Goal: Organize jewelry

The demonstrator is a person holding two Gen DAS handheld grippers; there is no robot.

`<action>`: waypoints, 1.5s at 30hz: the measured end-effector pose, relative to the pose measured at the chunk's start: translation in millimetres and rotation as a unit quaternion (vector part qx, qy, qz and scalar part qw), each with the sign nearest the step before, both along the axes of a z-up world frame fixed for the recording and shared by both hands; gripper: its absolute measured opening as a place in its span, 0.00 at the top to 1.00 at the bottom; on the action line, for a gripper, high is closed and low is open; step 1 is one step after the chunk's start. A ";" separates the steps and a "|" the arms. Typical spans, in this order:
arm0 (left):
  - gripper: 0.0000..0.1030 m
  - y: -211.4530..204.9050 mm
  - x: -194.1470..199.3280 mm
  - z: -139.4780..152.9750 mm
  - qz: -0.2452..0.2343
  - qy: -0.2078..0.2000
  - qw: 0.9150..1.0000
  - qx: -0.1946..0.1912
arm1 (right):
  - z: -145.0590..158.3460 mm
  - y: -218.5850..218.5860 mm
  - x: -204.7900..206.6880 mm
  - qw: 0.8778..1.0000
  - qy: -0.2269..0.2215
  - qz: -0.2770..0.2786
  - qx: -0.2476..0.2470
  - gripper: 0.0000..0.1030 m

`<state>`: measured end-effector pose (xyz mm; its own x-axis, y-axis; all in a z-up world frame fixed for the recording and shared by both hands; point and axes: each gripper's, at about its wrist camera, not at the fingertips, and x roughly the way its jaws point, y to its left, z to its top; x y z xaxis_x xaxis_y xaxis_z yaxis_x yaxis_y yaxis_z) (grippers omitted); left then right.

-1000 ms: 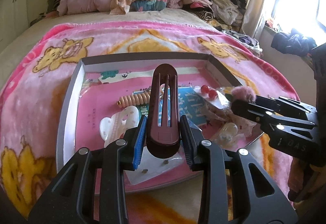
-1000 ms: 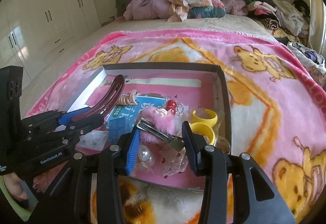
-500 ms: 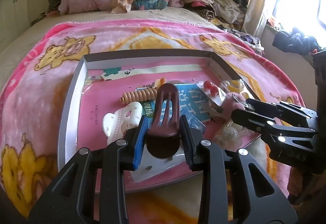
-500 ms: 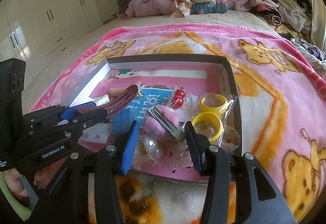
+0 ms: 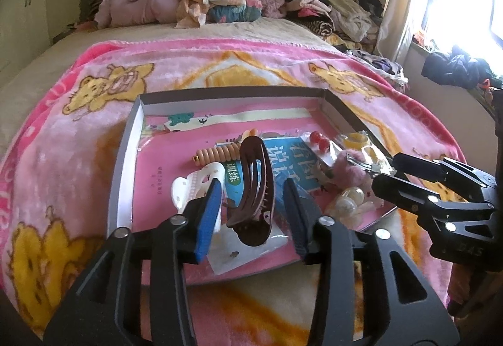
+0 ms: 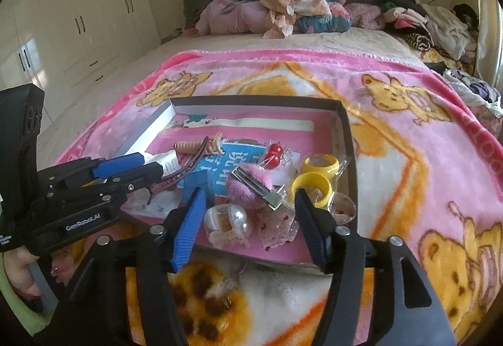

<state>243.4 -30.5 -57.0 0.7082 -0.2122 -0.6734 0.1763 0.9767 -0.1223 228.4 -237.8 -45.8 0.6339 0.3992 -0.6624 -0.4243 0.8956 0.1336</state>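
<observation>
A shallow grey-rimmed tray (image 5: 125, 157) with a pink bottom lies on the bed blanket. My left gripper (image 5: 252, 189) hangs over its near edge with its jaws opening. The brown hair clip (image 5: 256, 163) lies tilted between the pads, with a gap on each side. My right gripper (image 6: 250, 193) is at the tray's near right corner, its jaws also opening. The pink fluffy hair clip (image 6: 248, 185) with its metal bar rests in the tray between the fingers, untouched. In the right wrist view the left gripper (image 6: 125, 170) shows at the left, and the right gripper (image 5: 385, 171) appears at the right of the left wrist view.
The tray also holds a white claw clip (image 5: 191, 185), an orange spiral hair tie (image 5: 217, 154), a blue booklet (image 5: 289, 157), red beads (image 6: 273, 154), two yellow rings (image 6: 320, 162) in plastic and a pearly clip (image 6: 226, 217). Clothes are piled at the headboard. Wardrobes stand on the left.
The brown clip has tipped from upright down into the tray and the left jaws have widened off it. The right jaws have spread away from the pink fluffy clip.
</observation>
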 end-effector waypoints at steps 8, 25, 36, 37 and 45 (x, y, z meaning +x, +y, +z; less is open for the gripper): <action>0.42 1.3 -17.3 18.6 0.006 -0.022 1.000 -0.001 | 19.9 -8.6 -19.2 0.999 -0.036 -0.014 0.005 0.16; 0.11 6.5 -66.3 48.8 0.023 -0.061 0.998 0.002 | 44.9 -22.2 -66.4 0.997 -0.072 -0.033 0.009 0.06; 0.11 12.7 -95.6 50.1 0.036 -0.063 0.997 -0.002 | 51.8 -21.5 -102.3 0.995 -0.098 -0.031 0.005 0.06; 0.11 13.5 -99.5 49.5 0.037 -0.064 0.997 -0.002 | 51.5 -21.1 -106.1 0.994 -0.100 -0.030 0.004 0.06; 0.11 18.8 -124.7 43.9 0.043 -0.083 0.996 -0.004 | 46.0 -23.0 -135.6 0.992 -0.124 -0.037 0.004 0.06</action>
